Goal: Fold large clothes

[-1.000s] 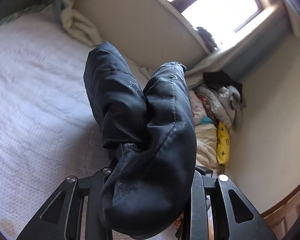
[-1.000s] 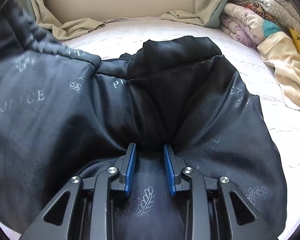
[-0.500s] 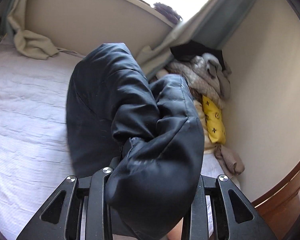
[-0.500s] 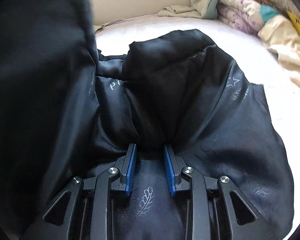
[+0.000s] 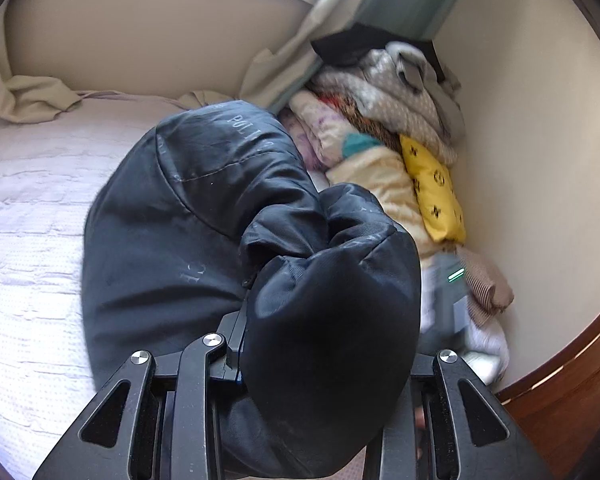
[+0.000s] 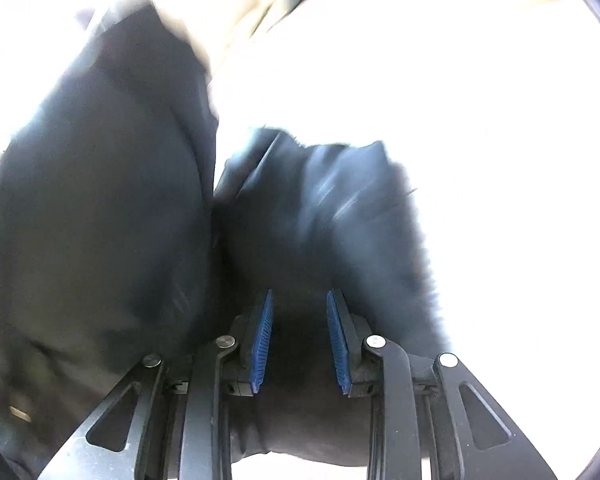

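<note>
Currently: black padded jacket (image 5: 188, 216), bunched, held above the bed (image 5: 28, 208), long axis running from the left tongs (image 5: 324, 360) toward the wall. Left tongs narrowly parted, clamped on a puffy fold; right tongs (image 6: 300, 340) likewise on dark fabric. Risk: slippery padding could slide free, undoing the fold.

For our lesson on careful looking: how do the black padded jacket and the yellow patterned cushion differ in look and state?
The black padded jacket is large, dark and clamped in the left gripper; the yellow patterned cushion is small, bright and lies untouched against the wall. The jacket carries faint lettering; the cushion dark symbols. Both are soft.
</note>
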Available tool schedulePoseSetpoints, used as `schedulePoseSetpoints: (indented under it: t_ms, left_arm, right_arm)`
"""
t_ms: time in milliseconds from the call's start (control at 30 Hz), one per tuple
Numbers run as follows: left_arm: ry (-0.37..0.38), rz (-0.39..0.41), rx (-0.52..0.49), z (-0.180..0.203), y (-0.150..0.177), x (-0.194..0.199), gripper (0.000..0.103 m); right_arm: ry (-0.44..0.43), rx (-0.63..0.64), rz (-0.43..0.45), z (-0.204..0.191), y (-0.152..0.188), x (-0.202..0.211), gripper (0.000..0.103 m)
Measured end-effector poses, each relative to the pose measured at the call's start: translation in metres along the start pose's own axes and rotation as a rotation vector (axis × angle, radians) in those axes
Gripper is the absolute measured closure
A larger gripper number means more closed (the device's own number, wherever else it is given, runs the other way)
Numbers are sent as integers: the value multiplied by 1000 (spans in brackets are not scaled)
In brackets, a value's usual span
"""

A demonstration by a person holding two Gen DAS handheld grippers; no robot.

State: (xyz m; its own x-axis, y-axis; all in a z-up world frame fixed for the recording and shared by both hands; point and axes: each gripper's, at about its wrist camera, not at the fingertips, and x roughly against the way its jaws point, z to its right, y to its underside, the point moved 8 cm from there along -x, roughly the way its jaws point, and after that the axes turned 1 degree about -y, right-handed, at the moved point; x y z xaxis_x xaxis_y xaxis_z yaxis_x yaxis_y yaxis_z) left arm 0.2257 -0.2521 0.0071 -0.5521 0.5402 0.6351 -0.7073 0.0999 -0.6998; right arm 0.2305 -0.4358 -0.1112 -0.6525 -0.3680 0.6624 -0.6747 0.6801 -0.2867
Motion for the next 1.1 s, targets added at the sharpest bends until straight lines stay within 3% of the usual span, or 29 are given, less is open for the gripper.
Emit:
schedulePoseSetpoints:
  t_ms: [133,233,333,500,600,733,867,1000,1100]
  left_arm:
    - [-35,-37,-64,21,23,-27,64]
    - [-76,-57,-127,35,43,-48,59]
    - [-96,-67,-167,45,58,-62,54]
    - [-97,-48,-230,54,73,-70,42]
    - [-84,-36,-259,55,80,-68,38]
    - [-52,-42,-292,59,85,-66,33]
    - [-33,-68,-322,60,89,-63,25]
    - [13,-105,-371,60,96,-43,16]
    - [55,-137,-367,54,99,-16,15]
  right_arm:
    - [102,-1,161,24,-30,53,74]
    - [101,15,249,27,-43,82,74]
    - [64,53,273,18,-48,93,74]
    - [-127,134,225,-19,-46,90,74]
    - [-192,203,162,-49,-37,75,74]
    - [-185,270,43,-61,-15,47,77]
    - [-158,253,-83,-53,-3,13,82]
    - [-97,229,-105,-36,6,6,86]
    - [-32,255,-110,-30,7,-3,86]
